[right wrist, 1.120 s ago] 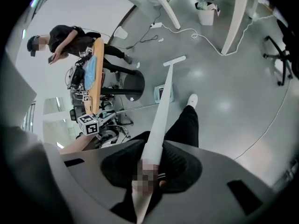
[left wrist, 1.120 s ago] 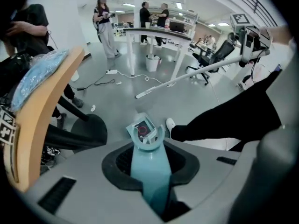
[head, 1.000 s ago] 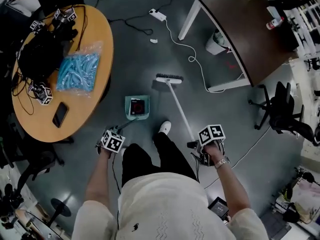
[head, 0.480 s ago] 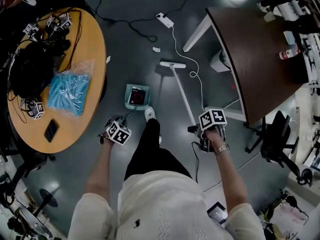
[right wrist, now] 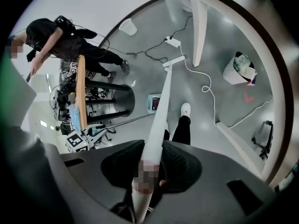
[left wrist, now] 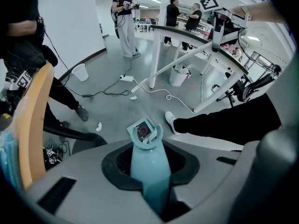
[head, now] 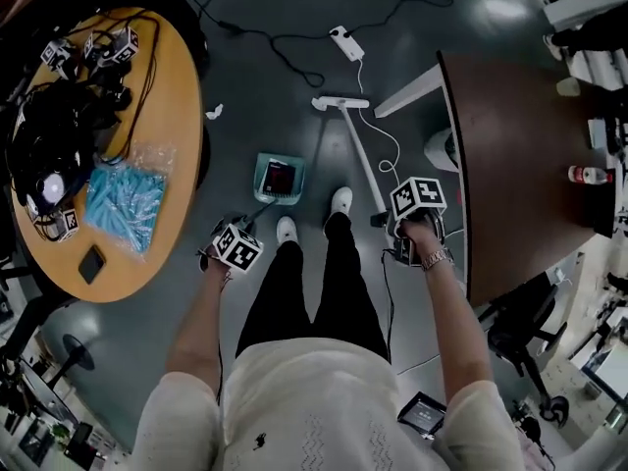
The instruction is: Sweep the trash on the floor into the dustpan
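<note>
A teal dustpan [head: 279, 178] rests on the grey floor ahead of my feet with a red item inside. Its long handle [left wrist: 148, 171] runs back into my left gripper [head: 235, 246], which is shut on it. My right gripper [head: 412, 229] is shut on the white broom handle [right wrist: 158, 125]. The broom head [head: 340, 103] lies on the floor beyond the dustpan, close to a power strip [head: 346, 42]. One white scrap of trash [head: 214, 112] lies near the round table's base. Another scrap [left wrist: 133, 97] sits right by the broom head [left wrist: 136, 89].
A round wooden table [head: 167, 155] with cables, a phone and a blue bag stands at the left. A dark desk [head: 510, 155] with white legs is at the right, with a white bin [right wrist: 240, 69] beneath. A white cable [head: 378, 145] trails beside the broom. Other people stand beyond.
The person has stepped forward and both feet now stand together. The broom head has slid farther out toward the power strip, and the dustpan has moved forward with the left gripper.
</note>
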The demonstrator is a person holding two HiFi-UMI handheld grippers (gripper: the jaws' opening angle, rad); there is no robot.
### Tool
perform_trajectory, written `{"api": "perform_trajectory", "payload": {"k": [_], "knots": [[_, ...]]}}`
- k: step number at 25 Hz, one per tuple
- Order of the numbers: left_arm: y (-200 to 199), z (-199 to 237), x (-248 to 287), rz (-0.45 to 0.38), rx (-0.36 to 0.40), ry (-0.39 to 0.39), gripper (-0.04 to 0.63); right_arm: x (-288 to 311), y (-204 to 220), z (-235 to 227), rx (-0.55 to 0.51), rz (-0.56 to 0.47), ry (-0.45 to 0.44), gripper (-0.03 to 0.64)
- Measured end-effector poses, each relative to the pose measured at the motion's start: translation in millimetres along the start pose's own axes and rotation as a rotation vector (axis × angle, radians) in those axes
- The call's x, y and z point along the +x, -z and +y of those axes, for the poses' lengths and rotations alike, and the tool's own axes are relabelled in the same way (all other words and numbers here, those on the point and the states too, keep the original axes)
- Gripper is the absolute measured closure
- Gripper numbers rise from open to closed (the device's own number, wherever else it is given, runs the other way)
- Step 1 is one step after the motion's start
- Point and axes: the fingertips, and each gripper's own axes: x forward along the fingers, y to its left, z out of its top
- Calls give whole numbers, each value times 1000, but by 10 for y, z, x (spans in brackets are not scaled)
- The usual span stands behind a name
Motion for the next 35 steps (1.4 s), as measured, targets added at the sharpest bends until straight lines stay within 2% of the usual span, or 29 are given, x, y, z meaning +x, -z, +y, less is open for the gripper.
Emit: {"api": "perform_trajectory", "payload": {"k": [6, 10, 13, 18, 22, 27, 35], "knots": [[-498, -17, 244, 40, -116, 8, 503, 24, -898, -321, -48, 115, 43, 518], [-722, -29, 410, 75, -126, 34, 503, 80, -1028, -503, -126, 254, 114, 518], [-788, 124, 481, 73, -118, 24, 503, 177, -879, -558, -160, 329, 110, 518], [-897, 92, 598, 72, -110, 7, 503, 265, -368, -663, -280, 451, 173, 515], [-1074, 87, 654, 43, -112, -11, 503, 289, 56, -485, -296, 532, 103, 506], [-1019, 121, 657, 28, -98, -21, 503, 239, 520, -269, -342, 606, 52, 499], [-904, 84, 639, 7, -99, -15, 503, 478, 872, -172, -281, 543, 29, 499]]}}
